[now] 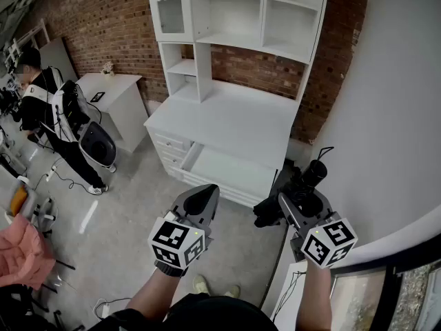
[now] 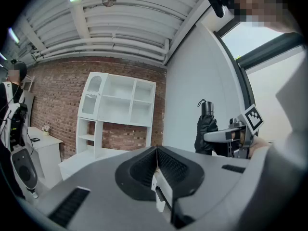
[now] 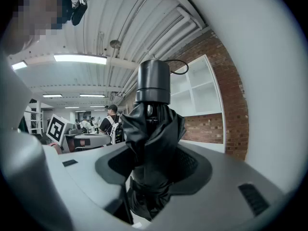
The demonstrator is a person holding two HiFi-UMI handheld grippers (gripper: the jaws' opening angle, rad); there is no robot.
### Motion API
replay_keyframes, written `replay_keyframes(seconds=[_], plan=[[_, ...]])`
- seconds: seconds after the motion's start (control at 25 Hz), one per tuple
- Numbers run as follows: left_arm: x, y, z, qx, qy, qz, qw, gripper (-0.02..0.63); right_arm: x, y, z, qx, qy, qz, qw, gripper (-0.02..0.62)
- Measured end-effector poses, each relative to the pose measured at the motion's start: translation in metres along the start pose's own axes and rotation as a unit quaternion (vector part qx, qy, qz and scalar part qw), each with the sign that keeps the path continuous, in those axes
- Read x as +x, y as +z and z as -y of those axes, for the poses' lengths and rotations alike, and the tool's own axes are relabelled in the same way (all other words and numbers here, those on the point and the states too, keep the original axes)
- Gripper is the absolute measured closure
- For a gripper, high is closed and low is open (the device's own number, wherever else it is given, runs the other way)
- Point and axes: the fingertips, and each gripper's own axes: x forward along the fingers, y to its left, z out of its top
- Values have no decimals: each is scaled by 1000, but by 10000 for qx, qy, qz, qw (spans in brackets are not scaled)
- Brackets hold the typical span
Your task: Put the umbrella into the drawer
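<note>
A black folded umbrella point(image 1: 298, 187) is clamped in my right gripper point(image 1: 288, 201), its round handle cap and wrist loop pointing up and away. In the right gripper view the umbrella point(image 3: 152, 143) stands upright between the jaws, with fabric bulging out above and below them. My left gripper point(image 1: 205, 193) hangs beside it to the left, shut and holding nothing; in the left gripper view its pads point(image 2: 166, 165) meet in a closed seam. One drawer point(image 1: 227, 172) of the white cabinet point(image 1: 234, 116) stands pulled out, ahead of and below both grippers. The left gripper view also catches the umbrella point(image 2: 207, 129) in the right gripper point(image 2: 222, 135).
A white shelf unit point(image 1: 234, 19) rises from the cabinet against a brick wall. A white curved wall point(image 1: 393, 116) lies close on the right. A person point(image 1: 52, 109) stands at far left near a white desk point(image 1: 114, 88). Pink cloth point(image 1: 24, 250) lies at lower left.
</note>
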Motion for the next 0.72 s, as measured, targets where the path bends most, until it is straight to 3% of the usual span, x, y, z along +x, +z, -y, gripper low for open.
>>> replay_keyframes(seconds=[0.72], plan=[[-26, 10, 9, 57, 65, 178, 9998, 597, -23, 5, -12, 55, -39, 93, 9999, 396]])
